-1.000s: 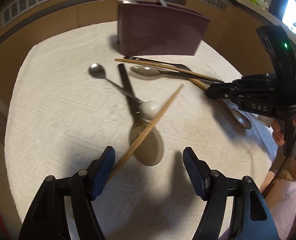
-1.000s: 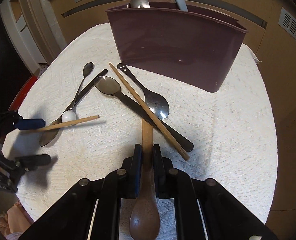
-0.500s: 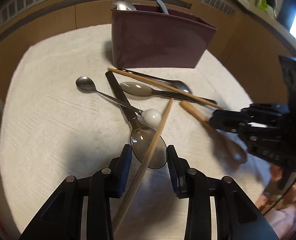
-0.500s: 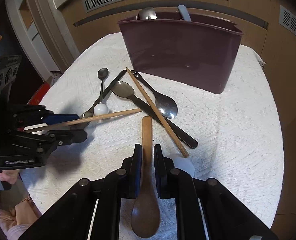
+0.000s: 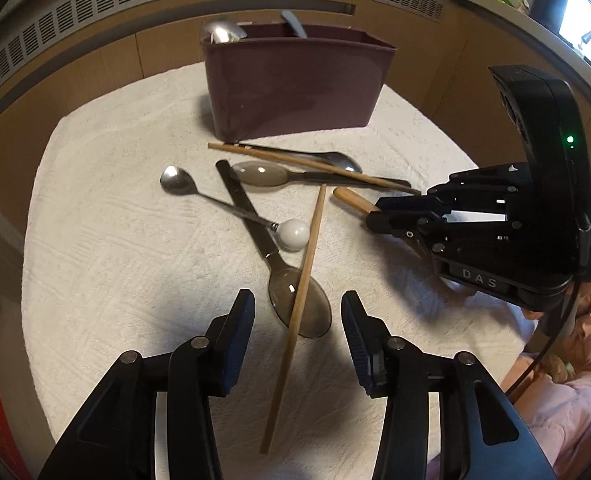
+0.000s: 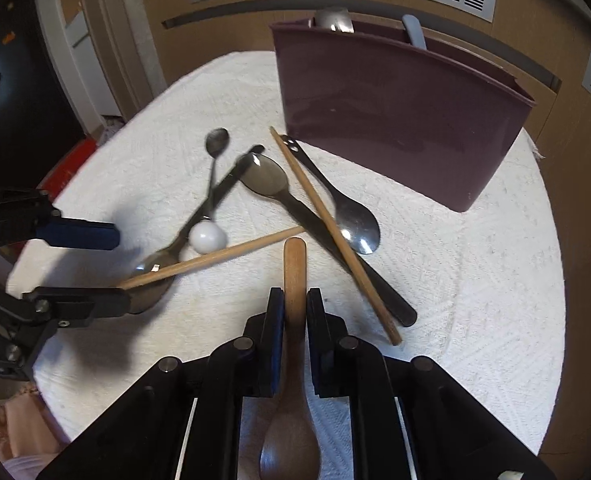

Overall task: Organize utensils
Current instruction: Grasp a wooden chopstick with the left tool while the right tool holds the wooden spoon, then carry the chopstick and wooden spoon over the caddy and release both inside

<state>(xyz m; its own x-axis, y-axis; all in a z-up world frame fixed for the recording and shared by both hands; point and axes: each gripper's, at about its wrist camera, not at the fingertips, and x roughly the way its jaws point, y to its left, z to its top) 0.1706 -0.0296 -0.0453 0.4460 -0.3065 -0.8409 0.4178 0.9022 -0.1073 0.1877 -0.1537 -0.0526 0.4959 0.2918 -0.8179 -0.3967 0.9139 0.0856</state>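
Observation:
A maroon utensil holder stands at the back of the white cloth and holds two utensils. Loose spoons and chopsticks lie in front of it. My left gripper is open; a wooden chopstick runs between its fingers, across a dark spoon's bowl. My right gripper is shut on a wooden spoon by its handle, held above the cloth; it also shows in the left wrist view. A small spoon with a white ball end lies nearby.
A second chopstick, a steel spoon and a dark-handled spoon lie crossed in front of the holder. The white cloth covers a round table. Wooden cabinets stand behind.
My left gripper closed in around the chopstick, then opened wide again. My right gripper lifted the wooden spoon and carried it left, toward the pile.

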